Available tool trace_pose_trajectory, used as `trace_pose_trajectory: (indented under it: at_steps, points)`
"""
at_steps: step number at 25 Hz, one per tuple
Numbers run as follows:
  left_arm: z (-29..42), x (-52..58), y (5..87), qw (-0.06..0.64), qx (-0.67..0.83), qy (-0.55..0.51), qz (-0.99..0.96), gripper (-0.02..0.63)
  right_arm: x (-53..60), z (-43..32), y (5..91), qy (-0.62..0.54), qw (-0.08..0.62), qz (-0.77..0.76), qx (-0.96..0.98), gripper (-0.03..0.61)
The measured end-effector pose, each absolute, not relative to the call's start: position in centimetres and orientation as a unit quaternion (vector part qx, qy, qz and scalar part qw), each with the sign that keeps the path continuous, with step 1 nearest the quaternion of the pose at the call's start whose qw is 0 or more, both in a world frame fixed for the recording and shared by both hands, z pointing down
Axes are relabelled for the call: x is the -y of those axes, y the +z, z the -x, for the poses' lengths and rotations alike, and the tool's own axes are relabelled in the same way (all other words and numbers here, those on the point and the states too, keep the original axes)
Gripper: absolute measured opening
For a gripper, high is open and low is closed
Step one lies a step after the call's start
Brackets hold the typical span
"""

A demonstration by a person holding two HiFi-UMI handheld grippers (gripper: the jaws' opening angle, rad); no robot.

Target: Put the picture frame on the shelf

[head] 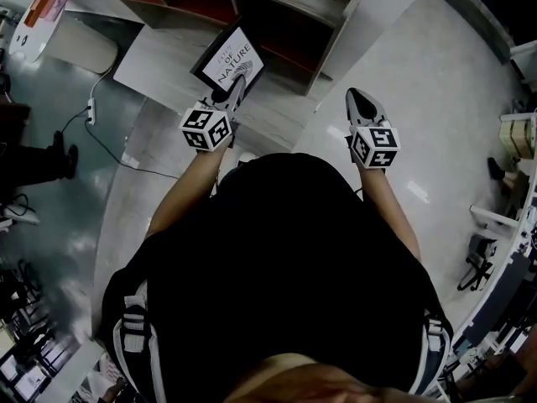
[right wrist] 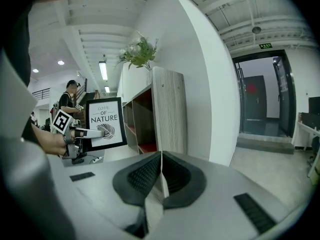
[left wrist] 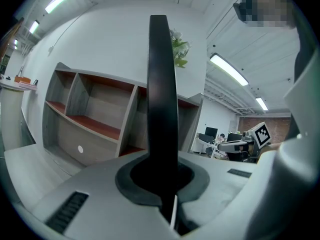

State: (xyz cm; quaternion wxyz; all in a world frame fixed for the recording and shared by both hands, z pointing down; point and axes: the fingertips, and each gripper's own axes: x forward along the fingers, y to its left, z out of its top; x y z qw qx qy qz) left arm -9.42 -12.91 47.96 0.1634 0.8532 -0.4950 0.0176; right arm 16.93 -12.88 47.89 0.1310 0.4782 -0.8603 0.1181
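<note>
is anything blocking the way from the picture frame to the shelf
Nothing visible. The left gripper holds the picture frame up in front of the shelf, and the open compartments facing it look bare.

- The picture frame (head: 228, 57), at twelve o'clock in the head view, has a smooth black rim around a matt white paper print.
- The shelf (right wrist: 169, 109) shows pale grey wood grain outside and matt reddish-brown boards inside.
- The right gripper (right wrist: 161, 176) has a matt grey plastic body; its pads (right wrist: 141, 176) are black, ribbed and rubbery.
- The floor (head: 403, 91), at two o'clock, is pale and polished.
</note>
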Motion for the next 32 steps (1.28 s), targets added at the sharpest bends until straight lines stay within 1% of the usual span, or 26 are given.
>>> trace_pose_trajectory:
  at_steps: [5,17,32]
  points:
    - [10.0,13.8,48.3,0.157,0.487,0.025,-0.859,0.028,13.0,-16.3,48.1,0.122,0.132,-0.486,0.855,0.017]
    - [10.8,16.0,49.8,0.166,0.474,0.036,-0.864,0.028,14.1,-15.4,48.2,0.129,0.133,-0.501,0.846,0.015]
    - [10.7,19.5,52.5,0.177,0.47,0.05,-0.863,0.028,15.9,-16.9,49.1,0.136,0.147,-0.52,0.83,0.016]
